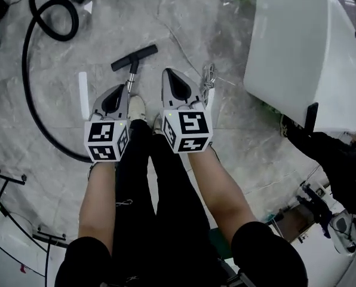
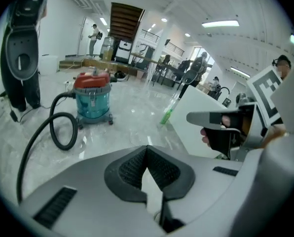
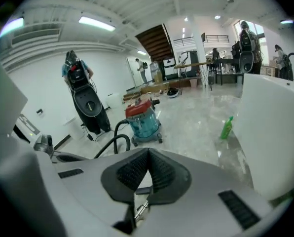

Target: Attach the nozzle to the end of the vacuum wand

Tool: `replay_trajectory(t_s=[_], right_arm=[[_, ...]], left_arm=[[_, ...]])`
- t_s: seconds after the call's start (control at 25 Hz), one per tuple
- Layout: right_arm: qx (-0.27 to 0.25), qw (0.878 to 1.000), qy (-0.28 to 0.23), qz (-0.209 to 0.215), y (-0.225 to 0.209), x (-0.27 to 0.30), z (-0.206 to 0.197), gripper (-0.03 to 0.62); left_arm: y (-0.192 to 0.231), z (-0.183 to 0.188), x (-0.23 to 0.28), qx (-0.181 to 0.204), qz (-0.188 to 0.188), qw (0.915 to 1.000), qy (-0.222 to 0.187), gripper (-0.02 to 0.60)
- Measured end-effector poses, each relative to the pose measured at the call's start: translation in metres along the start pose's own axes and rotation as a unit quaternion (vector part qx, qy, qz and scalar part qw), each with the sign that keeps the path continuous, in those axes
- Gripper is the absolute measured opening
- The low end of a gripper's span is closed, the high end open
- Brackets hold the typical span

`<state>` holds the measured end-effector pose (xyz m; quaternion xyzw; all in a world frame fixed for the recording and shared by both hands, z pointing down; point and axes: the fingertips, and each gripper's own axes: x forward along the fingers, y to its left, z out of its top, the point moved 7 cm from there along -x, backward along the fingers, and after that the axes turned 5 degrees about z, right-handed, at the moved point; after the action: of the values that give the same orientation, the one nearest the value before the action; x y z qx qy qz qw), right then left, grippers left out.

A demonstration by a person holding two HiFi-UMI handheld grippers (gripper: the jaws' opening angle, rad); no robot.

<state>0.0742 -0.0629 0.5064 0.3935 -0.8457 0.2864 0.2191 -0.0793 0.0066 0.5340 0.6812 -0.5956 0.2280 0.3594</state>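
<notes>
The nozzle (image 1: 134, 57), a black T-shaped floor head, lies on the stone floor (image 1: 184, 17) at about eleven o'clock in the head view. Its neck is in line with the metal wand (image 1: 131, 84) and seems joined to it; whether it is fully seated I cannot tell. It looks like light, stiff plastic, best taken by the neck. The wand looks like a smooth, rigid tube, likely slippery, so the best hold is close to its end. The black hose (image 1: 74, 20) coils at ten o'clock. Above them, at six o'clock from the nozzle, the left gripper (image 2: 147, 149) and right gripper (image 3: 148, 152) hang with jaws pressed together, nothing between them.
</notes>
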Motion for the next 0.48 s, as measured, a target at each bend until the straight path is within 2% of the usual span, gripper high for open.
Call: replay_trajectory(t_s=[0.24, 0.48], right_arm=[[0.027, 0.996, -0.073, -0.040, 0.010, -0.145, 0.100, 0.012], [0.046, 0.984, -0.164, -0.054, 0.031, -0.279, 0.195, 0.012]], left_arm=[[-0.095, 0.135, -0.101, 0.067, -0.026, 0.9957, -0.059, 0.011], [-0.204, 0.214, -0.215, 0.106, -0.058, 0.9900, -0.073, 0.011]])
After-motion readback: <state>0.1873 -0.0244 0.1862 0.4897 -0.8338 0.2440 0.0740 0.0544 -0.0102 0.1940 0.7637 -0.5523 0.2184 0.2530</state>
